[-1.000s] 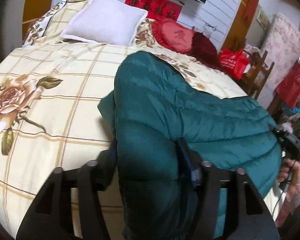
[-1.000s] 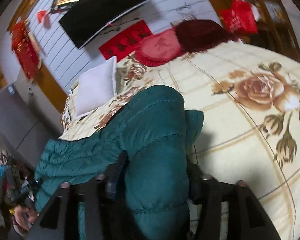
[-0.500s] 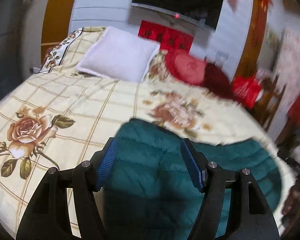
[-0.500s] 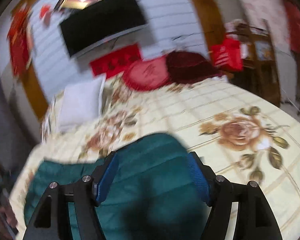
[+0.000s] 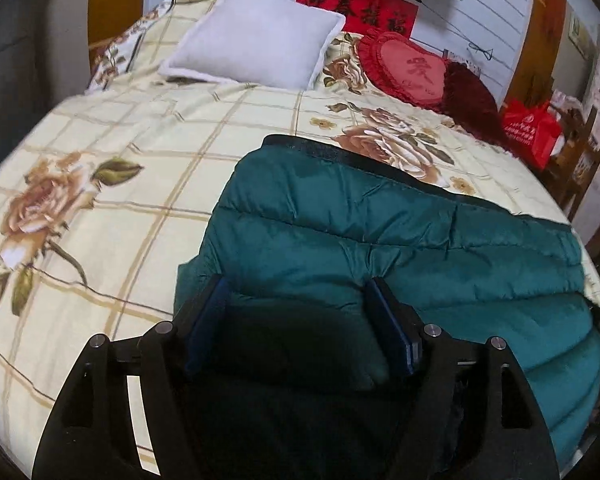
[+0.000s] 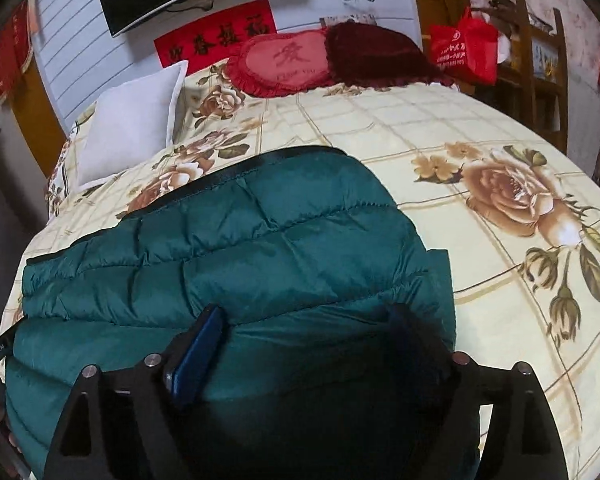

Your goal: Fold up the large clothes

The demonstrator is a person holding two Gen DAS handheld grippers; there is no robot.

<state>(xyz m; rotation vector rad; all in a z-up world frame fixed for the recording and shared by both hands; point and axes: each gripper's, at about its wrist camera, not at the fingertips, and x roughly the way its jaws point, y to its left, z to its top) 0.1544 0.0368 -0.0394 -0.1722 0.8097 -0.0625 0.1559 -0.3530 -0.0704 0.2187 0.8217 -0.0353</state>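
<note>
Spread folded across the floral cream checked bedspread (image 5: 132, 168): a teal quilted down jacket (image 5: 380, 248), dark hem toward the white square pillow (image 5: 256, 44). Left gripper (image 5: 298, 324) and right gripper (image 6: 306, 346) both above its near edge, fingers parted, just been opening, jacket fabric loose between them.

A teal quilted jacket (image 5: 400, 240) with a black hem lies on a cream bedspread (image 5: 140, 152) checked in tan lines and printed with brown roses. Beyond the jacket sit a white pillow (image 5: 256, 40), a red heart cushion (image 5: 408, 68) and a maroon cushion (image 6: 372, 52).
</note>
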